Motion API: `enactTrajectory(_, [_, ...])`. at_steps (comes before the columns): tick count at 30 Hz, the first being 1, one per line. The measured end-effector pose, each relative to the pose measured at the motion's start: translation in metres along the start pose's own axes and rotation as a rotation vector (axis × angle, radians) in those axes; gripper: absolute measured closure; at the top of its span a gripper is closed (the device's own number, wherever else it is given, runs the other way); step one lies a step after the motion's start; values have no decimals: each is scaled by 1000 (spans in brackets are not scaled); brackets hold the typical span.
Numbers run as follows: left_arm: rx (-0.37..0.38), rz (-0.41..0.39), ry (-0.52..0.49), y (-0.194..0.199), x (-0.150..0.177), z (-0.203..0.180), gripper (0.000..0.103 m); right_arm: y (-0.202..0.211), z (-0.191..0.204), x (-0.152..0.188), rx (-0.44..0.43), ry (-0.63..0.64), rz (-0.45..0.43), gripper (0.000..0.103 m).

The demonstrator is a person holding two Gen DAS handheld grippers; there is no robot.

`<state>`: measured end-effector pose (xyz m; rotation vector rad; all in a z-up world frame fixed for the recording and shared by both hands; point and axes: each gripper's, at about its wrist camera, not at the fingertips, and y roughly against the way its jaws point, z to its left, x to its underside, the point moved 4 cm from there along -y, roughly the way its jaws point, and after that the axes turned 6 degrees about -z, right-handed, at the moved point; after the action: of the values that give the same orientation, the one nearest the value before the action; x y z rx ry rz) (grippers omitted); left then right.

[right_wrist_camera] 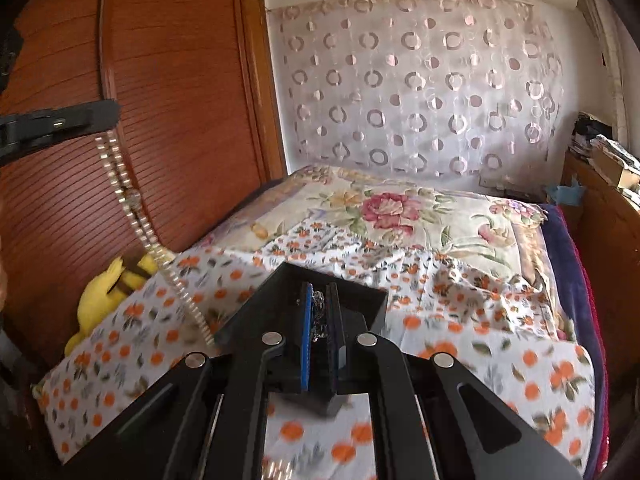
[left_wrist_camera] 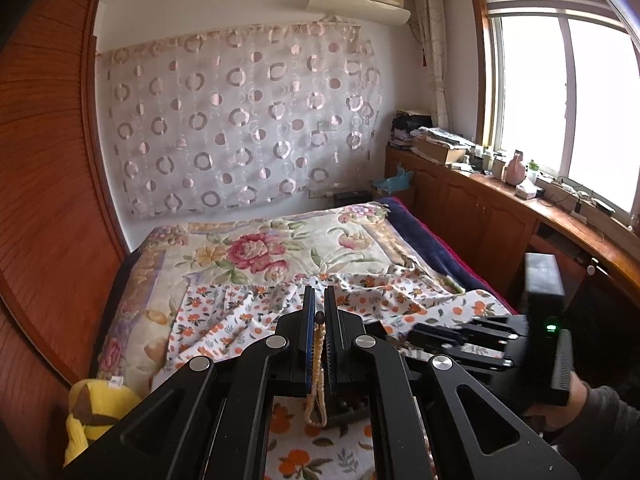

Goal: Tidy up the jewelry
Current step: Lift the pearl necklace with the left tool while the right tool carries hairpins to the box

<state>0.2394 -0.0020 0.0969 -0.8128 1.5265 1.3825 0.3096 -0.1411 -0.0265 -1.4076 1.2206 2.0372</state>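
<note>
My left gripper is shut on a pale beaded necklace that hangs as a loop between its fingers, above the orange-flowered cloth. In the right wrist view the left gripper shows at the upper left with the bead strand hanging down to the bed. My right gripper is shut on a small silvery chain piece above a black jewelry box on the cloth. The right gripper also shows in the left wrist view.
A bed with a floral quilt fills the middle. A yellow plush toy lies at the bed's left edge beside a wooden wardrobe. A wooden counter with clutter runs under the window at right.
</note>
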Motion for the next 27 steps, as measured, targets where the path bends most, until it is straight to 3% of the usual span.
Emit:
enactTrajectory(11, [29,5,-21,-35,-19,-9,99,-56,-15,26,15,19,94,94])
enactTrajectory(15, [43,25,-20,-53,-14,-16,99,-51,-20,28,19,9,97,91])
enactTrajectory(18, [57,43,-17,-65,-9,-20,99,-42,-24,27,24,13,87,82])
enactTrajectory(27, [70,27,-43,-73,-24,-33,99,-14,-30,25,23,1,50,82])
